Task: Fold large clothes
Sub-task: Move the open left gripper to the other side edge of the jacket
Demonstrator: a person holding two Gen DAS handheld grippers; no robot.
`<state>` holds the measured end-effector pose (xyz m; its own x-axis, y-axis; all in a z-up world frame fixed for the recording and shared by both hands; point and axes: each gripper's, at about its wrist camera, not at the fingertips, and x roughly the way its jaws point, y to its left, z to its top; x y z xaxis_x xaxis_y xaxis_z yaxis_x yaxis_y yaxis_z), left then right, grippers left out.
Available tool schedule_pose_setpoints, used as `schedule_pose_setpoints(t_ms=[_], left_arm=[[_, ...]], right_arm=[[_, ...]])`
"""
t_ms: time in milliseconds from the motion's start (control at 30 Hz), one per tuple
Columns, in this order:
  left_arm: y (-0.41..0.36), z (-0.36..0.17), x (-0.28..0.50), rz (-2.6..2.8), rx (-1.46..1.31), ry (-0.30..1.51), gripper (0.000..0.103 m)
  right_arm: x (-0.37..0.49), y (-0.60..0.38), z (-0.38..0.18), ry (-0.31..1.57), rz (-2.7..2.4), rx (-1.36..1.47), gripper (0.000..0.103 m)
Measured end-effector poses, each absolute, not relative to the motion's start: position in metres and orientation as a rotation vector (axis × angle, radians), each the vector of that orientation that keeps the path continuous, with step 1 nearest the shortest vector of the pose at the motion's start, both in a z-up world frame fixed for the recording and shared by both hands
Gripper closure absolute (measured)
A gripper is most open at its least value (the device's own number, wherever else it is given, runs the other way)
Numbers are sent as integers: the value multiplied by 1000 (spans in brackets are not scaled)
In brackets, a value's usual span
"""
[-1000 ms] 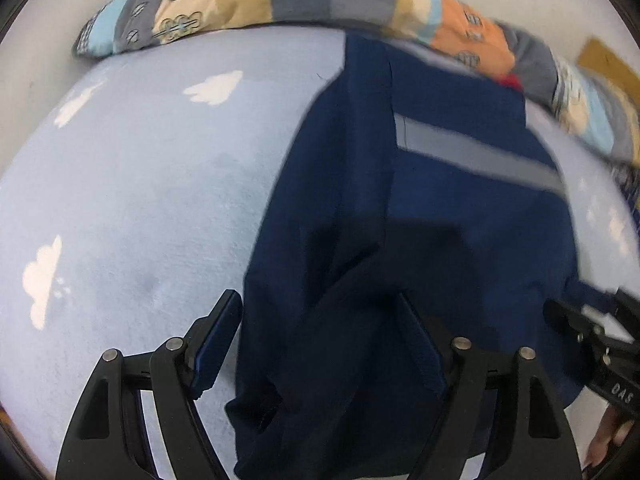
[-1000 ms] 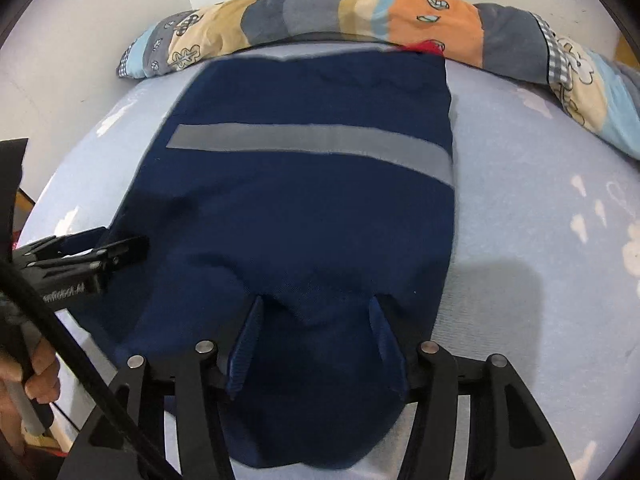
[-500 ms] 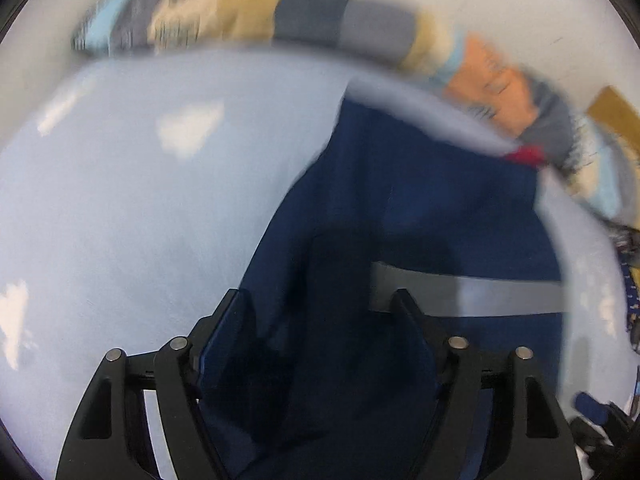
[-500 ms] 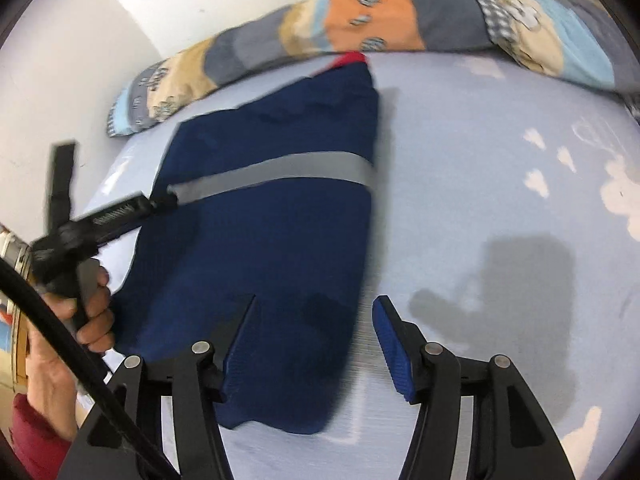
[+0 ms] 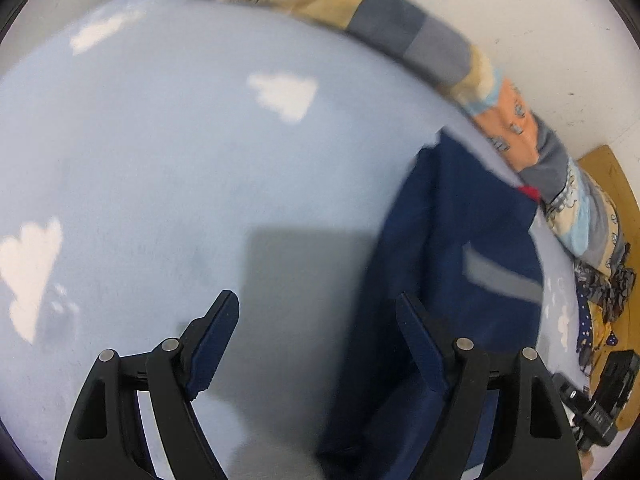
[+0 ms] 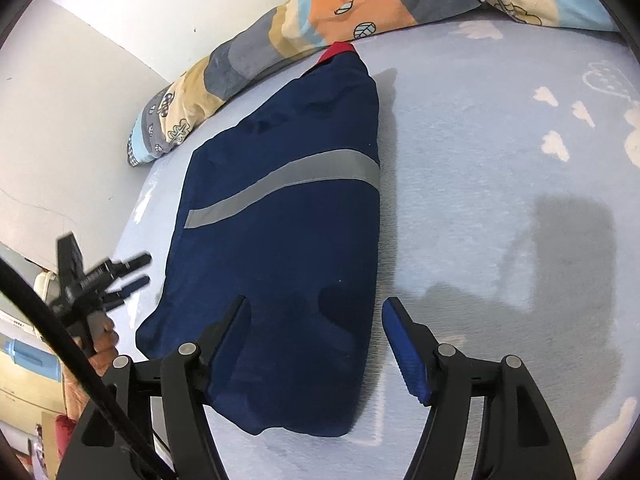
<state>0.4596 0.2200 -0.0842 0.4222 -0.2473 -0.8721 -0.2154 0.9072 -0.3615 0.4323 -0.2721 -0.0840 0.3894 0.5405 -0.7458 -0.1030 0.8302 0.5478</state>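
Both tongs stood spread and empty: left tongs over the bed, right tongs opening above the folded navy garment.

Under the right tongs lies a navy blue garment crossed by one grey band, with a red scrap at its far end. Beyond it runs a patchwork bolster in orange, grey, tan and sky blue, printed with leaves. The sheet below the left tongs is pale blue with white clouds. Both tongs are black with blue pads.
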Motion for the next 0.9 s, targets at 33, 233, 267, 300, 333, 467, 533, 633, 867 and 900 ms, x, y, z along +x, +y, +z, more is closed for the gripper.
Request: schedule_pose_setpoints(t_ms=[33, 233, 267, 300, 333, 467, 533, 633, 867, 900], left_arm=[[223, -94, 460, -45, -490, 1172, 23], [213, -114, 468, -205, -603, 1196, 23], [207, -114, 468, -221, -607, 1195, 23], [202, -113, 469, -243, -616, 1193, 23], [198, -115, 471, -269, -631, 1193, 23], [182, -119, 480, -296, -617, 1205, 23], [175, -120, 482, -307, -605, 1206, 23], [171, -121, 484, -331, -613, 1212, 23], [158, -125, 490, -374, -635, 1221, 18], [156, -126, 491, -380, -640, 1220, 18]], right_arm=[[433, -273, -85, 1103, 430, 464, 29], [437, -282, -96, 1128, 426, 512, 29], [438, -283, -96, 1129, 425, 515, 29], [439, -284, -97, 1131, 423, 520, 29], [440, -285, -98, 1132, 422, 523, 29], [442, -288, -101, 1135, 413, 533, 29], [443, -290, -103, 1137, 413, 543, 29], [445, -291, -107, 1141, 414, 543, 29], [459, -289, -128, 1164, 426, 606, 26], [463, -288, -131, 1156, 433, 622, 25]])
